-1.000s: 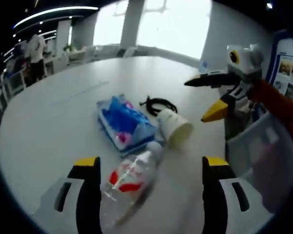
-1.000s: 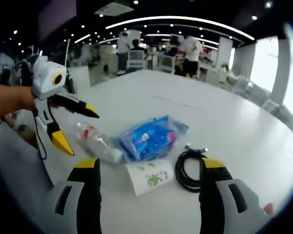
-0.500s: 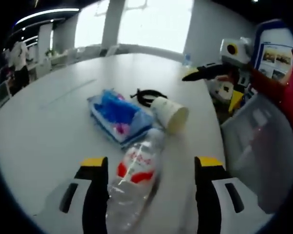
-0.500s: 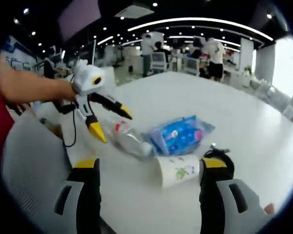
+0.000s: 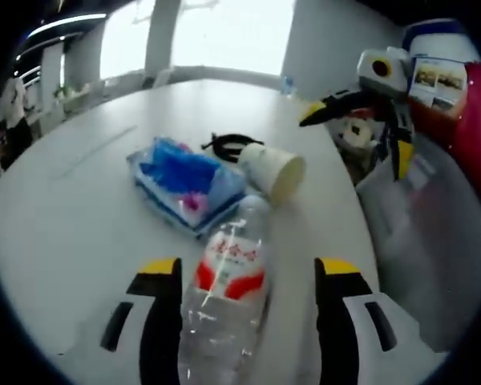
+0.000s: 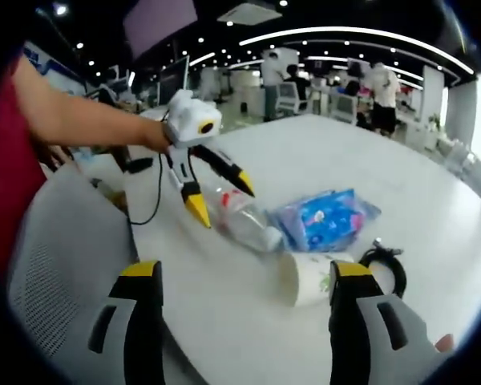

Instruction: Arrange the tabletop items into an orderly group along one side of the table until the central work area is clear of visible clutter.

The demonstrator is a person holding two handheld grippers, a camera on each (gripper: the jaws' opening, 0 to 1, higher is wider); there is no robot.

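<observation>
A clear plastic bottle [image 5: 228, 293] with a red label lies on the white table [image 5: 72, 208], between the jaws of my left gripper [image 5: 248, 266], which is open. Just beyond it lie a blue tissue pack [image 5: 184, 180], a tipped paper cup [image 5: 272, 170] and a coiled black cable [image 5: 228, 144]. My right gripper [image 5: 354, 144] hangs open above the table's edge at upper right. In the right gripper view, the left gripper [image 6: 224, 206] straddles the bottle [image 6: 240, 218], with the pack [image 6: 325, 220], cup [image 6: 313, 279] and cable [image 6: 389, 269] to its right. My right gripper [image 6: 246, 273] is open, holding nothing.
A grey mesh chair [image 6: 56, 257] stands at the table's near edge, also seen as a chair [image 5: 425, 233] on the right of the left gripper view. A person's bare arm [image 6: 88, 120] holds the left gripper. People [image 6: 377, 84] stand at desks far behind.
The left gripper has moved forward, so the bottle lies deeper between its open jaws. The right gripper's view has swung toward the chair. The items on the table lie where they were.
</observation>
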